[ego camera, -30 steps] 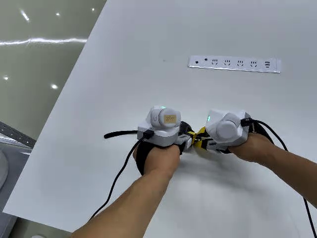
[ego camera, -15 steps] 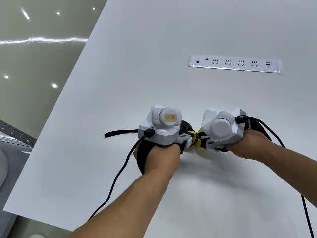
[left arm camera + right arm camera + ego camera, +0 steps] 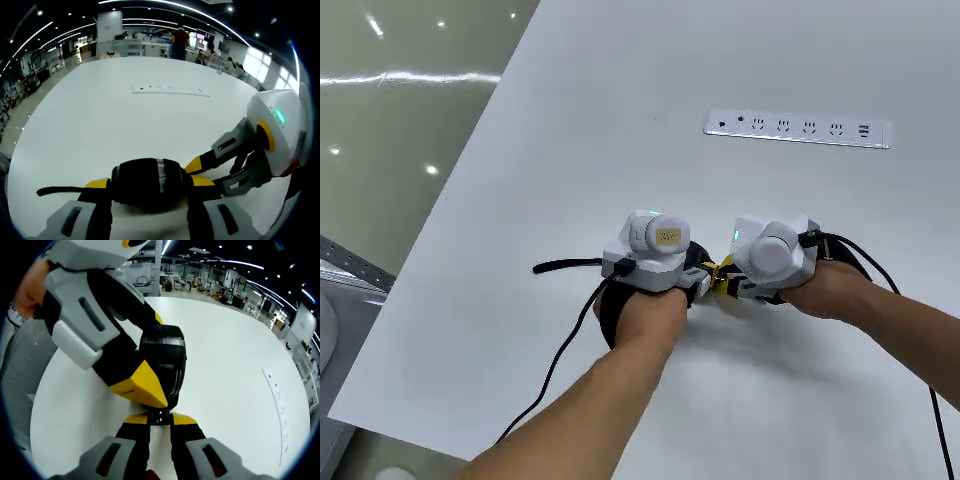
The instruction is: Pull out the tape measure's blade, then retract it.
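Note:
A black tape measure (image 3: 150,186) rests on the white table (image 3: 620,120), and my left gripper (image 3: 150,182) is shut on its case from both sides. Its black wrist strap (image 3: 55,191) trails off to the left. In the right gripper view the tape measure (image 3: 167,360) stands just ahead of my right gripper (image 3: 159,419), which is shut on the blade's end hook at the case mouth. No pulled-out blade shows. From the head view the left gripper (image 3: 696,280) and right gripper (image 3: 726,282) meet tip to tip, hiding most of the tape measure (image 3: 698,260).
A white power strip (image 3: 797,128) lies on the table beyond the grippers. The table's left edge (image 3: 450,190) drops to a glossy floor. Black cables (image 3: 560,360) run back from both grippers along the person's arms.
The right gripper has edged slightly left, closer to the left gripper. The left gripper and the tape measure case have held still.

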